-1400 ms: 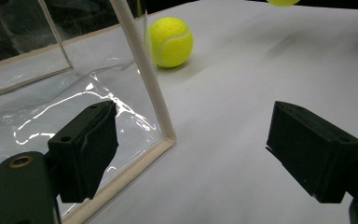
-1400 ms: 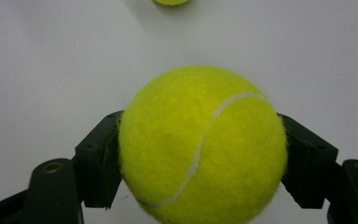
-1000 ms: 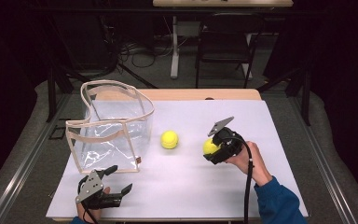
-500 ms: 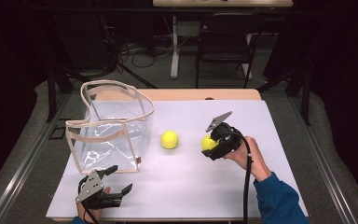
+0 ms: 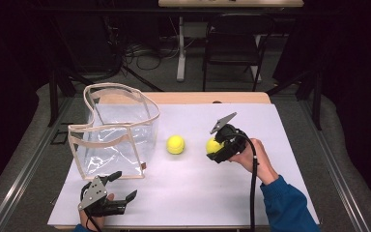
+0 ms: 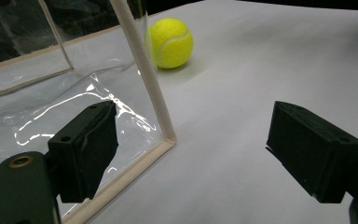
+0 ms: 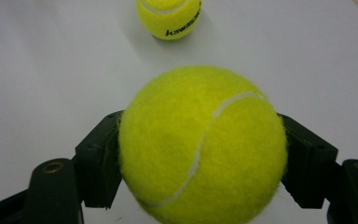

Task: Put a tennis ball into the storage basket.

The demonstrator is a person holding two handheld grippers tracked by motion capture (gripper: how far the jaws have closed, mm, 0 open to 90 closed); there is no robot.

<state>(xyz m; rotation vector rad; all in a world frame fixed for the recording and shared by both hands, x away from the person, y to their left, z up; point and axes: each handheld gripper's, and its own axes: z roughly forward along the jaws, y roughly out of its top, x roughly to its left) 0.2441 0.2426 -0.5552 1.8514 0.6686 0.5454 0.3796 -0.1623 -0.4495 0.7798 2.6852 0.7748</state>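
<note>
Bag (image 5: 118, 130) stands clear; right tool (image 5: 216, 147) clamps ball (image 7: 200, 144).

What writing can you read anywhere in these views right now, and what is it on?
"kawasaki" in black letters: on the loose tennis ball lying on the white table, read in the right gripper view; the last letters curve out of sight.
Held tennis ball in the right gripper: no print on the side that shows.
Clear bag: a small brown tag near its bottom corner, too small to read.

Lab-like studio, dark curtains, floor cables (image 5: 140, 50), folding chair (image 5: 232, 43)
</note>
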